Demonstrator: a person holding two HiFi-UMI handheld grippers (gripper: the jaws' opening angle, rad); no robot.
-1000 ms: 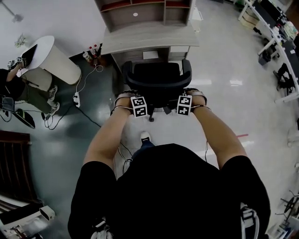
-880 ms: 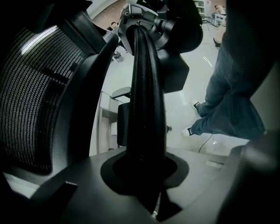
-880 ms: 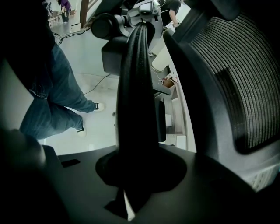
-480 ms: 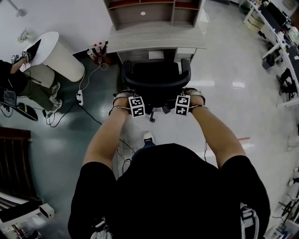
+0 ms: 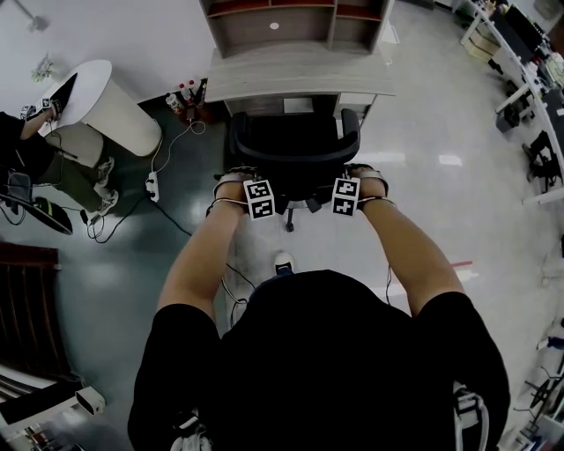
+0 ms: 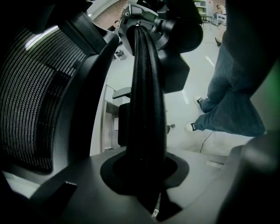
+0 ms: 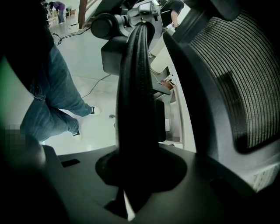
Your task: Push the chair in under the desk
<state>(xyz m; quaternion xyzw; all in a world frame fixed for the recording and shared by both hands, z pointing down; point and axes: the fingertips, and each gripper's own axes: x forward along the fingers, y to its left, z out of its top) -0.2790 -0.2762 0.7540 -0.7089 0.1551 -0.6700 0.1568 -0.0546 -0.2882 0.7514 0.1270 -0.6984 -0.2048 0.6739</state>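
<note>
A black office chair (image 5: pixel 295 141) with a mesh back stands in front of a pale wooden desk (image 5: pixel 300 75), its seat partly under the desk's front edge. My left gripper (image 5: pixel 254 183) holds the left side of the chair back and my right gripper (image 5: pixel 350 181) holds the right side. In the left gripper view the jaws (image 6: pixel 144 175) are shut on a black padded bar (image 6: pixel 146 87) of the back frame, with mesh to its left. The right gripper (image 7: pixel 135 170) grips a matching bar (image 7: pixel 135 87), with mesh to its right.
A shelf unit (image 5: pixel 295 22) sits on the desk. Left of the chair lie a white round table (image 5: pixel 106 110), bottles (image 5: pixel 185 92), a power strip with cables (image 5: pixel 151 185) and a seated person (image 5: pixel 35 167). More desks (image 5: pixel 529 70) stand far right.
The chair and both grippers have moved forward toward the desk, and the seat now reaches further under its edge. Both grips look the same.
</note>
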